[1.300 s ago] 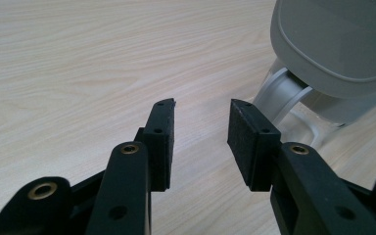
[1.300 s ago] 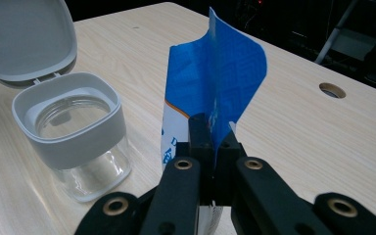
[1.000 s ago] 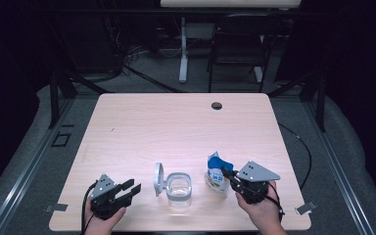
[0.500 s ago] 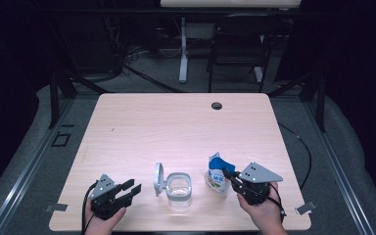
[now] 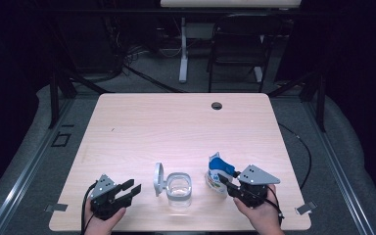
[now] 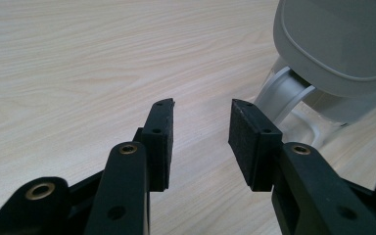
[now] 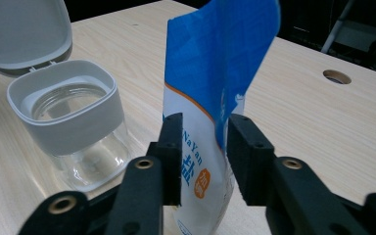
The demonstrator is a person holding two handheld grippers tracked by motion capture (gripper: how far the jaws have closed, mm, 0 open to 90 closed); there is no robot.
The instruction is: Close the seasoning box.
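The right gripper (image 5: pixel 223 181) sits at the near right of the bench (image 5: pixel 176 127), held in a hand (image 5: pixel 257 213). Its jaws have just been opening and now stand apart, with the blue and white pouch (image 7: pixel 210 98) upright between them; in the right gripper view a gap shows between the right pad and the pouch, and contact at the left pad cannot be judged. The pouch stands on the bench just right of the clear jar (image 5: pixel 179 188). The jar carries a grey collar, and its hinged lid (image 5: pixel 158 178) is swung open to its left side. The left gripper (image 5: pixel 133 190) rests at the near left, jaws spread with nothing between them, pointing toward the jar's lid, near it but apart.
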